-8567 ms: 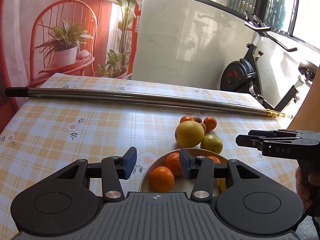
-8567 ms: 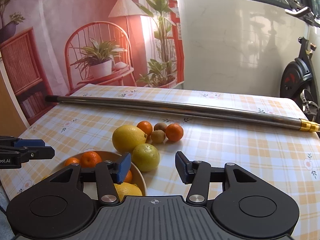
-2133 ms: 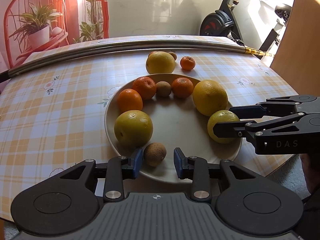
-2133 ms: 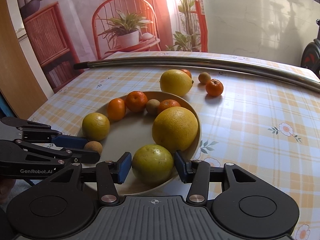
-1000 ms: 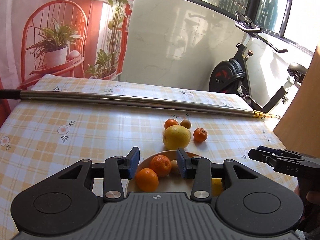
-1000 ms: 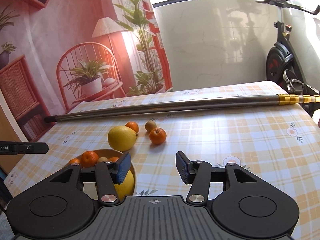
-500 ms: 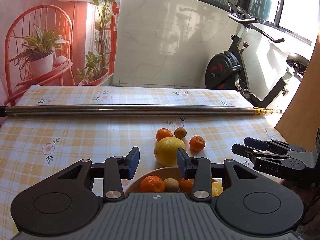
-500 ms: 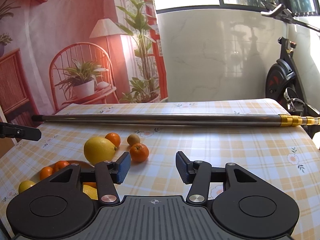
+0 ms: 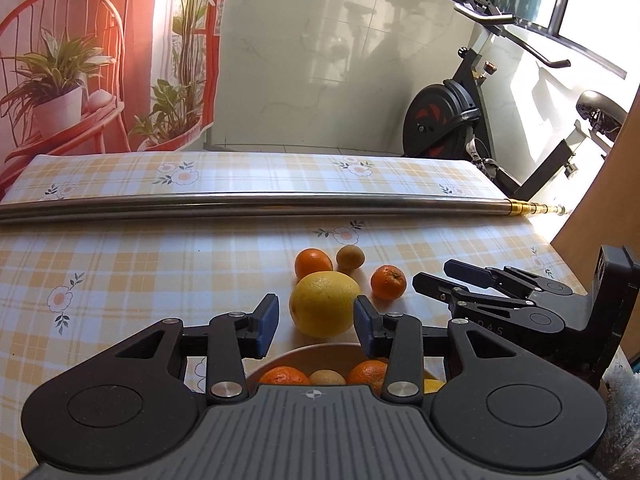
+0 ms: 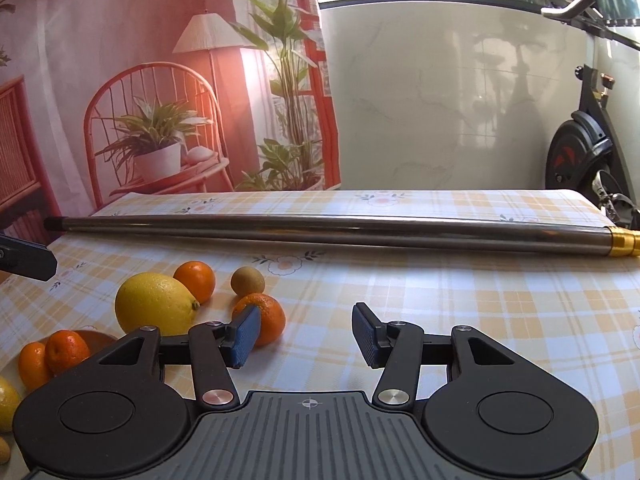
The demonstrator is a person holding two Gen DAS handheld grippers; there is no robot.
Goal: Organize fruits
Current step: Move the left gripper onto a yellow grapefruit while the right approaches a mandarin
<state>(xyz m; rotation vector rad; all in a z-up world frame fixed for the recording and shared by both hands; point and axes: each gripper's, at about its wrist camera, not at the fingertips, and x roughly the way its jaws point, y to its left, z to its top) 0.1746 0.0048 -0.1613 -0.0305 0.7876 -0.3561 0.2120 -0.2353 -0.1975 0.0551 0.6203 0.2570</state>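
four fruits lie loose on the table: one big lemon, two small oranges, one at its 12 o'clock and one at its 2 o'clock, and one brown kiwi between the two oranges, farther back. the bowl sits at 6 o'clock of the lemon, just beside it; in the left view it shows two oranges, one kiwi and a yellow sliver, while the right view shows two oranges and part of a yellow fruit at its left edge.

the left gripper hangs over the bowl's far rim, its jaws apart with nothing between them; the lemon lies beyond the tips. the right gripper also stands apart and empty, the nearer orange just past its left pad.

the table wears a yellow checked cloth with flowers. one long metal pole crosses it at 12 o'clock. behind are a red printed backdrop, a pale wall and an exercise bike.

cloth lies bare at 9 o'clock of the fruits and at 3 o'clock in the right view, up to the table's right edge.
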